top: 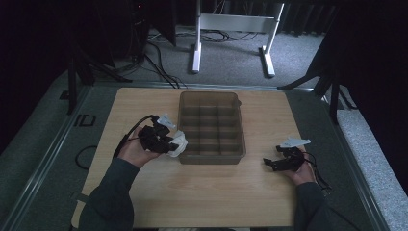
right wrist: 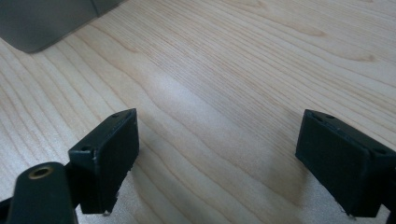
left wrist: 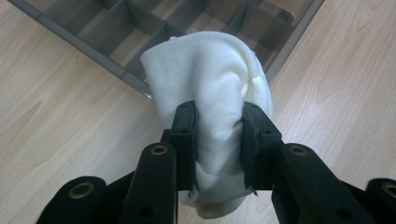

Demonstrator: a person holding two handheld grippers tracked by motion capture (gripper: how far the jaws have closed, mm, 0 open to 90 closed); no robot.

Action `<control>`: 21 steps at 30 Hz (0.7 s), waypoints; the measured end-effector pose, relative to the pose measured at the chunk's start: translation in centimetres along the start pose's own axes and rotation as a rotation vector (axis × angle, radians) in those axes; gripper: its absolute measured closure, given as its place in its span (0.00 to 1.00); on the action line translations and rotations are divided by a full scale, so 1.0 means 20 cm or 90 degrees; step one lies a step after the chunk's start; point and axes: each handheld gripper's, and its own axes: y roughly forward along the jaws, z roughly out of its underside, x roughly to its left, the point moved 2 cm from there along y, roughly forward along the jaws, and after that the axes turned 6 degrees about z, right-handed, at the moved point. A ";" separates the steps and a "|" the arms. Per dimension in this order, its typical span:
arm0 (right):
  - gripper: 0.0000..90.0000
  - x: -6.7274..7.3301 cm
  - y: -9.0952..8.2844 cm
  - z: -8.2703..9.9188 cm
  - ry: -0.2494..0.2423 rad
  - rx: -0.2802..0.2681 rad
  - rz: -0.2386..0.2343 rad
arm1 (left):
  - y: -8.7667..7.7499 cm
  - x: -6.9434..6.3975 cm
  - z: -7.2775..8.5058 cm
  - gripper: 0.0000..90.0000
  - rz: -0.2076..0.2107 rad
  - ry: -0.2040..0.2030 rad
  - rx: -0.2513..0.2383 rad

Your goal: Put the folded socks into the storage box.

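Gripping a white cloth (left wrist: 210,93), the left claw (left wrist: 217,135) had the tray (left wrist: 93,28) directly ahead; the right claw (right wrist: 217,163) stood open.

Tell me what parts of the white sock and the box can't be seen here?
- White sock: its middle is covered by the left gripper fingers; its bottom end is cut off by the lower edge in the left gripper view.
- Divided box: in the high view, too dark to tell whether anything lies in its compartments.
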 end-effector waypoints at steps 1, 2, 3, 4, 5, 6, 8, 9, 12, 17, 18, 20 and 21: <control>0.14 0.00 0.00 0.00 0.000 0.000 0.000 | 0.00 0.00 -0.01 0.78 0.000 0.002 0.001; 0.14 0.00 0.00 0.00 -0.001 0.000 0.000 | 0.00 0.00 -0.01 0.78 0.001 0.005 0.003; 0.14 0.00 0.00 0.00 -0.001 0.000 0.000 | 0.00 0.00 -0.02 0.78 0.004 0.006 0.004; 0.14 0.00 0.00 0.00 -0.001 0.000 0.000 | 0.00 0.00 -0.02 0.78 0.004 0.008 0.005; 0.14 0.00 0.00 0.00 -0.001 0.000 0.000 | 0.00 0.00 -0.02 0.78 0.005 0.012 0.009; 0.14 0.00 0.00 0.00 -0.001 -0.001 0.000 | 0.00 0.00 -0.03 0.78 0.004 0.015 0.010; 0.14 0.00 0.00 0.00 -0.001 -0.001 0.000 | 0.00 0.00 -0.04 0.78 0.005 0.021 0.016; 0.14 0.00 0.00 0.00 -0.001 -0.001 0.000 | 0.00 0.00 -0.04 0.78 0.006 0.023 0.016; 0.14 0.00 0.00 0.00 -0.001 -0.001 0.000 | 0.00 0.00 -0.06 0.78 0.007 0.029 0.019; 0.15 0.00 0.00 0.00 -0.001 -0.001 0.000 | -0.01 0.00 -0.08 0.78 0.008 0.041 0.025; 0.15 0.00 0.00 0.00 -0.001 -0.001 0.000 | -0.01 0.00 -0.08 0.78 0.008 0.045 0.030; 0.15 0.00 0.00 0.00 -0.001 -0.001 0.000 | -0.01 0.00 -0.09 0.78 0.009 0.056 0.034; 0.15 0.00 0.00 0.00 -0.001 -0.001 0.000 | 0.00 0.00 -0.09 0.78 0.007 0.057 0.036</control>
